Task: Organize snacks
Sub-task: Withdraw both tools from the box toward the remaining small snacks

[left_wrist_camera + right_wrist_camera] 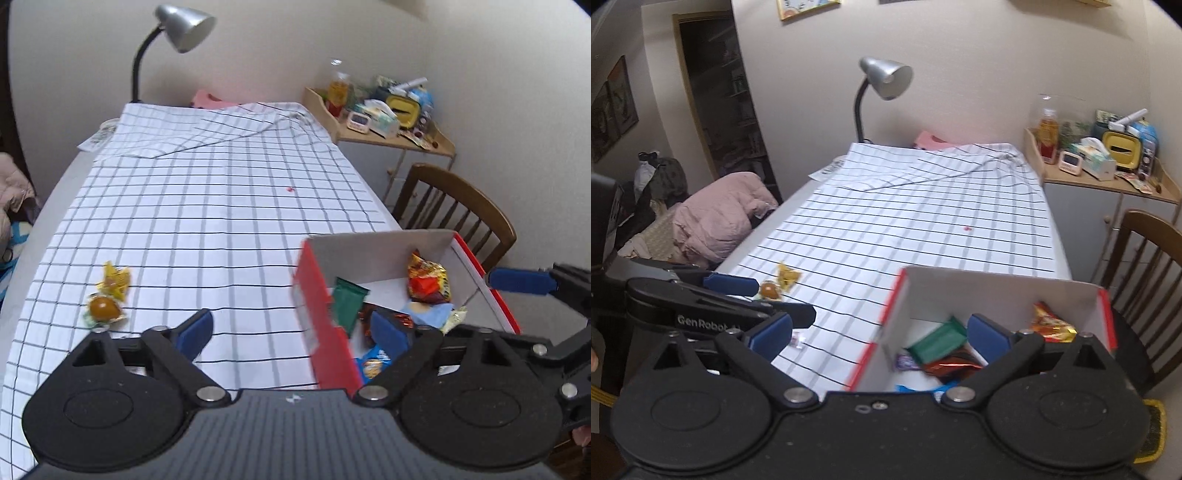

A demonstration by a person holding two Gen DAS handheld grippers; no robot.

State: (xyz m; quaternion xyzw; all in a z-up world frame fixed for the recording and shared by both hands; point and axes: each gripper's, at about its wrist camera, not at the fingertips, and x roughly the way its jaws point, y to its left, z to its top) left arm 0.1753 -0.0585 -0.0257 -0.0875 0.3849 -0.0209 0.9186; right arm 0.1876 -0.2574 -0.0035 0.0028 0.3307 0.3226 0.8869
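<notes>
A red box with a white inside (321, 295) (997, 291) stands on the checked tablecloth at the near right and holds several snack packets, among them a green one (347, 302) (936, 343) and an orange-yellow one (428, 280) (1049, 323). Two snacks lie on the cloth to the left: a yellow wrapper (114, 278) (788, 276) and a brown round sweet (104, 308) (770, 290). My left gripper (291, 332) is open and empty, straddling the box's left wall. My right gripper (879, 332) is open and empty above the box's near left side. A small wrapped candy (796, 338) lies by my right gripper's left finger.
A silver desk lamp (177, 29) (882, 79) stands at the table's far end. A wooden chair (458, 206) (1145, 266) is at the right. A cluttered side shelf (388, 110) (1100, 155) stands against the wall. A pink jacket (716, 214) lies left of the table.
</notes>
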